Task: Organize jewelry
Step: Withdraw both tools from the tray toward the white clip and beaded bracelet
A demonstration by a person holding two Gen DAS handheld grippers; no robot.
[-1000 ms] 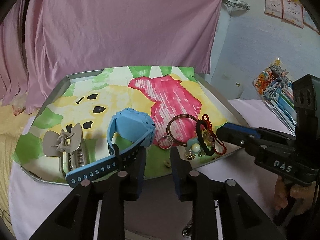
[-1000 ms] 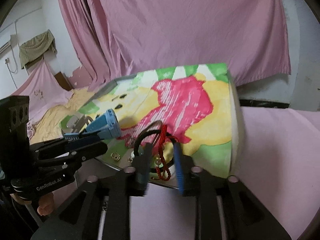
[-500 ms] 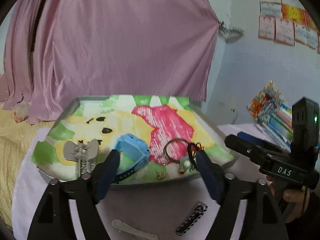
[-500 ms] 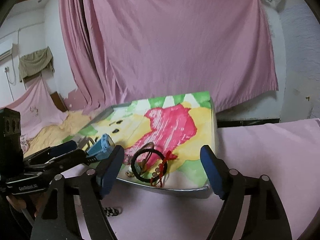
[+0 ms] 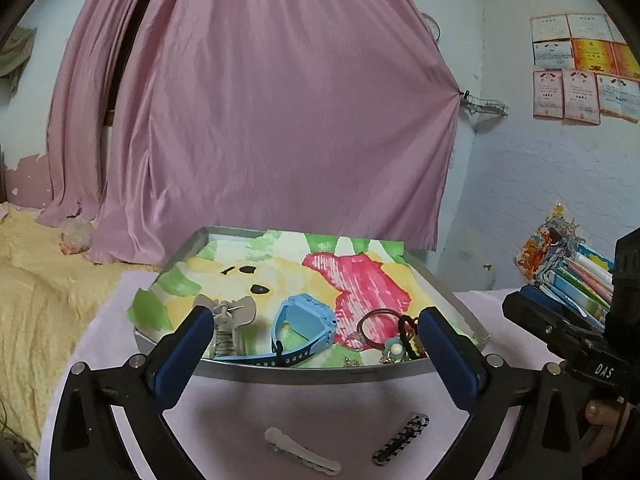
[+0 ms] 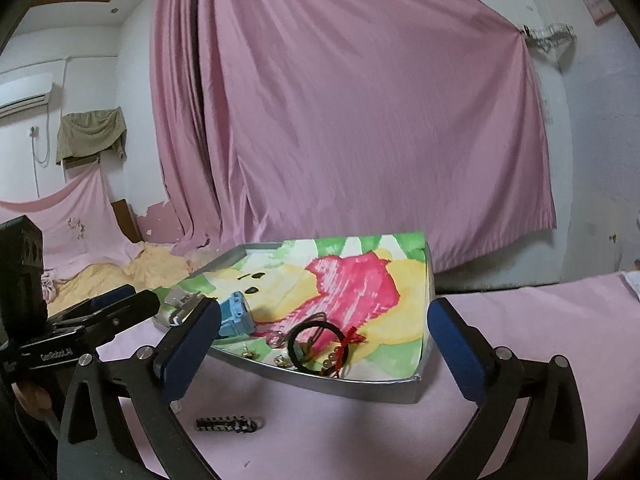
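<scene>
A metal tray point(image 5: 312, 374) lined with a bright painted sheet holds a blue watch point(image 5: 304, 326), a beige claw clip point(image 5: 226, 320), a brown ring bangle point(image 5: 378, 326), a small ring point(image 5: 354, 340) and a black hair tie with red cord point(image 6: 320, 346). My left gripper point(image 5: 316, 358) is open, hanging in front of the tray's near rim with nothing between its fingers. My right gripper point(image 6: 324, 346) is open too, back from the tray point(image 6: 360, 384). On the pink cloth lie a silver hair clip point(image 5: 302, 456) and a black-and-white clip point(image 5: 402, 438), the latter also in the right wrist view point(image 6: 226, 424).
A pink curtain point(image 5: 260, 120) hangs behind the tray. A stack of colourful books point(image 5: 568, 268) stands at the right. A yellow blanket point(image 5: 36, 292) lies to the left. The right gripper body point(image 5: 580, 344) and a person's hand point(image 5: 600, 412) are at the right edge.
Both grippers let go, the left of the blue watch and the right of the hair tie, opened wide, and pulled back and up from the tray. Watch and hair tie now rest in the tray.
</scene>
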